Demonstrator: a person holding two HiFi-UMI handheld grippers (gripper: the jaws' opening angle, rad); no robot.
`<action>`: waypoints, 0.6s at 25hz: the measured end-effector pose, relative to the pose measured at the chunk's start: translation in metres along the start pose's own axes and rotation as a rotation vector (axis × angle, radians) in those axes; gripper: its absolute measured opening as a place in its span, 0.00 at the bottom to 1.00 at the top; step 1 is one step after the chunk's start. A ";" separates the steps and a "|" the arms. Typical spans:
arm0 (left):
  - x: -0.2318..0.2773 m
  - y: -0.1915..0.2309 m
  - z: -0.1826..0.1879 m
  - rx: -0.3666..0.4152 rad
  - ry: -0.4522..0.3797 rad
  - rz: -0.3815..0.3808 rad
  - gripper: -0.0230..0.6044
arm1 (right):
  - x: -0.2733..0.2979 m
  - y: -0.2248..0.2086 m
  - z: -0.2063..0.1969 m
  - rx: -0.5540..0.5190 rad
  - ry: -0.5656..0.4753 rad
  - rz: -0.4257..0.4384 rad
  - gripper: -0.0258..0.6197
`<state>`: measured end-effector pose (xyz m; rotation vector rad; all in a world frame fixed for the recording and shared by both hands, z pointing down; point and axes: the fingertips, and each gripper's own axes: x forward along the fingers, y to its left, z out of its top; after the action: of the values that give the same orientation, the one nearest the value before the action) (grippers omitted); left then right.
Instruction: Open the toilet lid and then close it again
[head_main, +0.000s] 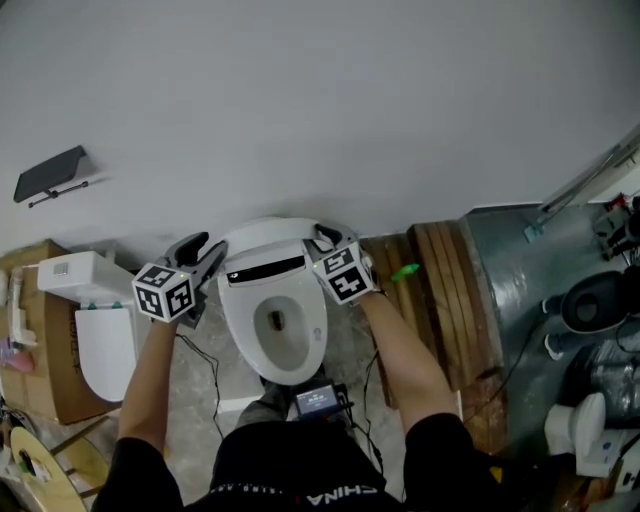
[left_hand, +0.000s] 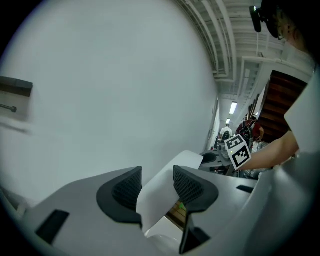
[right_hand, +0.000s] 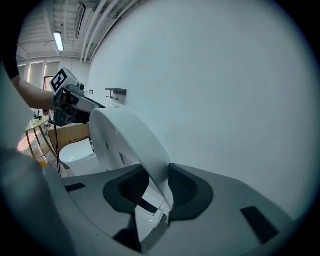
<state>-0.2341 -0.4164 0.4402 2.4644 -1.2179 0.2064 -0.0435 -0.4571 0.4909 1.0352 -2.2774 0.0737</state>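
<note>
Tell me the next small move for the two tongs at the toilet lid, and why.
Probably squeeze the left tongs and right tongs onto the side edges of the toilet lid, ready to tip it forward. The lid stands raised near the wall with the bowl exposed, so the opening looks done; each pair straddles an edge, but the pads look loose rather than pinching.

Plain white wall (head_main: 320, 100) w/ sm. dark shelf (head_main: 50, 172) at left, wood planks (head_main: 440, 270) at right, grey floor (head_main: 190, 420)
</note>
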 end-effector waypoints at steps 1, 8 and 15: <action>-0.003 -0.005 -0.004 -0.010 0.001 -0.007 0.33 | -0.004 0.003 -0.004 -0.007 0.004 -0.001 0.23; -0.022 -0.039 -0.042 -0.129 0.009 -0.022 0.33 | -0.032 0.026 -0.042 -0.051 0.032 0.025 0.24; -0.039 -0.074 -0.085 -0.196 0.036 -0.036 0.33 | -0.057 0.051 -0.085 -0.096 0.017 0.080 0.28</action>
<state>-0.1967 -0.3136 0.4863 2.3021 -1.1213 0.1151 -0.0066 -0.3595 0.5368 0.8911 -2.2831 0.0061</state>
